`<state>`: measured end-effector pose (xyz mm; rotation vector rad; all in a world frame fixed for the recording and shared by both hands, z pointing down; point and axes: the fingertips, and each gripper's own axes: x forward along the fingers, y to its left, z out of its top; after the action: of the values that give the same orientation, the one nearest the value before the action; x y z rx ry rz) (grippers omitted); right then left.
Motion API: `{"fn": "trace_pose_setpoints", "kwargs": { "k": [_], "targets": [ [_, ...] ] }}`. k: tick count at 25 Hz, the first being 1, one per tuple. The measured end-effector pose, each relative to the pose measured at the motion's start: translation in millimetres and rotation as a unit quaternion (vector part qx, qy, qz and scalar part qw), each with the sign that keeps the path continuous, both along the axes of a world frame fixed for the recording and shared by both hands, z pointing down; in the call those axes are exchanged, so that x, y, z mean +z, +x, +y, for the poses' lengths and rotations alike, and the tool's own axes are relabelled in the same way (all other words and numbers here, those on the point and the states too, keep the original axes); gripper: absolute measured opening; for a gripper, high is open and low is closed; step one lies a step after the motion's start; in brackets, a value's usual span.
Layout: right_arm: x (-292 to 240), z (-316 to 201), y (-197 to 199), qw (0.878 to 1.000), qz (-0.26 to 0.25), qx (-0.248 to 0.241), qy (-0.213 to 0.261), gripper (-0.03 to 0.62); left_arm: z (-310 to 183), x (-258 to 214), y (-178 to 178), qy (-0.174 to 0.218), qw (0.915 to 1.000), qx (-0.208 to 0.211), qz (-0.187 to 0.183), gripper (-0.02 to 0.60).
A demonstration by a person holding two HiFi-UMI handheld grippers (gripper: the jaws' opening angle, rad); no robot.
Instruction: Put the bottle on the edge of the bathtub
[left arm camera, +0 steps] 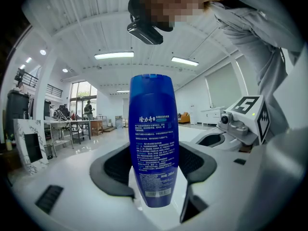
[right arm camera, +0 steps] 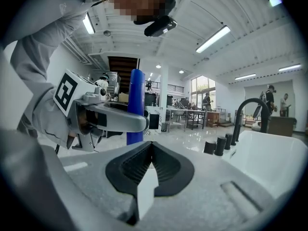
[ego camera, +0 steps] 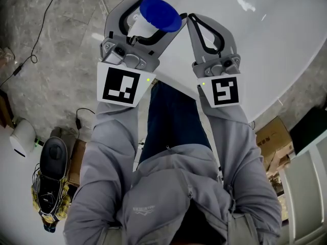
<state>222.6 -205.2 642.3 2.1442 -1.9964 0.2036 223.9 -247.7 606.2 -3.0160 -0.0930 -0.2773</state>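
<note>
A blue bottle with a white cap stands upright between the jaws of my left gripper, which is shut on it. In the left gripper view the bottle fills the middle, with both pads pressed on its sides. It hangs over the near rim of the white bathtub. My right gripper is just to the right of it, shut and empty, its tips meeting. The right gripper view shows the bottle and the left gripper at its left.
A black faucet and black knobs stand by the tub's basin. On the grey stone floor lie cables, a white device, a black shoe on a box and a cardboard box.
</note>
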Motion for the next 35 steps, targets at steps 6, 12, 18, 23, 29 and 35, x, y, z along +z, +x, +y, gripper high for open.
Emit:
{"fn": "trace_pose_setpoints", "kwargs": {
  "k": [6,12,18,23,29,35],
  "targets": [
    [13,-5,7,1.000,-0.005,0.002,-0.003,0.002,6,25,8,0.001,0.9997,0.020,-0.013,0.273],
    [34,-13,13,1.000,-0.016,0.010,-0.017,0.002,-1,49,13,0.000,0.9994,0.026,-0.025,0.273],
    [44,-12,18,0.999,-0.025,0.025,-0.028,0.002,-3,64,18,-0.005,0.9991,0.033,-0.026,0.273],
    [47,-12,19,0.999,-0.024,0.025,-0.033,0.002,-5,73,18,-0.004,0.9989,0.035,-0.030,0.273],
    [44,-2,14,0.999,-0.024,0.026,-0.037,0.002,1,74,16,-0.001,0.9986,0.046,-0.027,0.273],
    [45,-2,6,0.999,-0.024,0.025,-0.038,0.002,6,85,11,-0.003,0.9980,0.057,-0.028,0.273]
  ]
}}
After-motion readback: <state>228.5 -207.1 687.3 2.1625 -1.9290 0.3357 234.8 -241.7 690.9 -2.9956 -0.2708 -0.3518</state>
